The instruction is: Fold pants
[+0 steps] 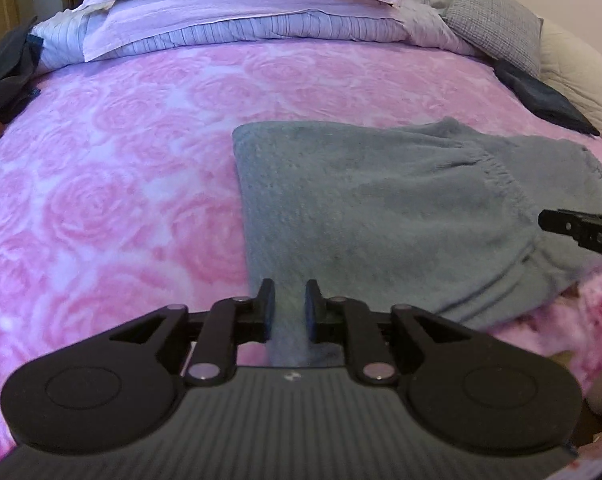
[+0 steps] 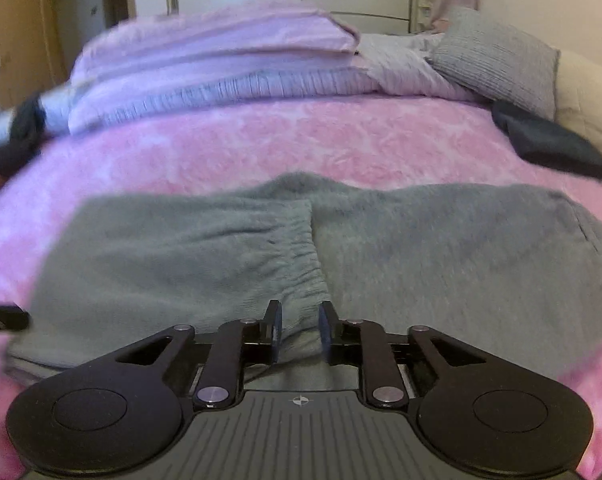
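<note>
The grey fleecy pants lie on the bed's pink rose-patterned blanket, already doubled over: in the right wrist view the gathered elastic waistband runs from about 12 o'clock down toward the right claw, with one layer of cloth lying over another. In the left wrist view the folded bundle fills the area from 1 to 4 o'clock, its left edge straight and tidy, its lower right corner a little loose.

The left claw has its jaws standing slightly apart with a strip of grey cloth between them; the pads do not seem to press on it, so I judge it as letting go. The right claw stands more widely parted over the waistband's near end, cloth under and between the jaws but not pinched.

By my reading, at least one fold is done and both claws are releasing. What remains is probably another fold to make the bundle compact, plus smoothing that loose corner.
</note>
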`<state>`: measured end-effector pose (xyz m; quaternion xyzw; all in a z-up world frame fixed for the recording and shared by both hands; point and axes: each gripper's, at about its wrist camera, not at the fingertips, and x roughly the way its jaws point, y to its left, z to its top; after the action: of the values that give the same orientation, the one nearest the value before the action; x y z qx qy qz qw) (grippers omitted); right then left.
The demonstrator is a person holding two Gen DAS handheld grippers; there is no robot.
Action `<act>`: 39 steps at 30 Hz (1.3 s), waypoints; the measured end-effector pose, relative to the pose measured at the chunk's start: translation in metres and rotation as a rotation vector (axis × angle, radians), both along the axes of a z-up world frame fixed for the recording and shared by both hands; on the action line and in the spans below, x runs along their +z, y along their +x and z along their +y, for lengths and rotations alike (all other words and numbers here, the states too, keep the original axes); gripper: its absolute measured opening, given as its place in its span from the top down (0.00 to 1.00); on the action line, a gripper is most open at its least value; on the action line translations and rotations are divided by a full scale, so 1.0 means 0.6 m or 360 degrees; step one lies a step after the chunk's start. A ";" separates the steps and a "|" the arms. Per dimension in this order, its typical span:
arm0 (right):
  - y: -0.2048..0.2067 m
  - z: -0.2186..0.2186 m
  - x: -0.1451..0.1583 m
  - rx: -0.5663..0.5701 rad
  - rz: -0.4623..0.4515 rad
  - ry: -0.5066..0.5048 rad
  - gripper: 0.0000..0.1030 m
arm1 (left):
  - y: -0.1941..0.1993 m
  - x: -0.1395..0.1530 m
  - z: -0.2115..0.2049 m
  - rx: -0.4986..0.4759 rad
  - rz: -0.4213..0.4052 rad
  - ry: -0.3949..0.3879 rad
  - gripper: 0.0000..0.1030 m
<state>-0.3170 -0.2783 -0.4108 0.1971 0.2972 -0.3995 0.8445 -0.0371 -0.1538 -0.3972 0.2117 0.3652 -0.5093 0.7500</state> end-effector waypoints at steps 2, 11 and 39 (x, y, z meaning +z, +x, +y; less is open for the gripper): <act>-0.017 0.020 0.002 -0.0017 -0.0026 0.0056 0.44 | -0.014 0.006 0.013 0.0010 -0.0006 0.0032 0.80; -0.073 0.089 0.023 -0.0025 -0.0058 0.0150 0.43 | -0.081 0.040 0.067 0.0039 -0.0048 0.0085 0.71; 0.163 0.302 -0.088 0.1110 0.0594 -0.0995 0.43 | 0.110 -0.013 0.202 0.0245 0.0267 0.0070 0.68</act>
<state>-0.2190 -0.0971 -0.4637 -0.2509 0.3574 -0.1919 0.8789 0.0289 -0.0328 -0.4050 0.1561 0.4531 -0.4579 0.7488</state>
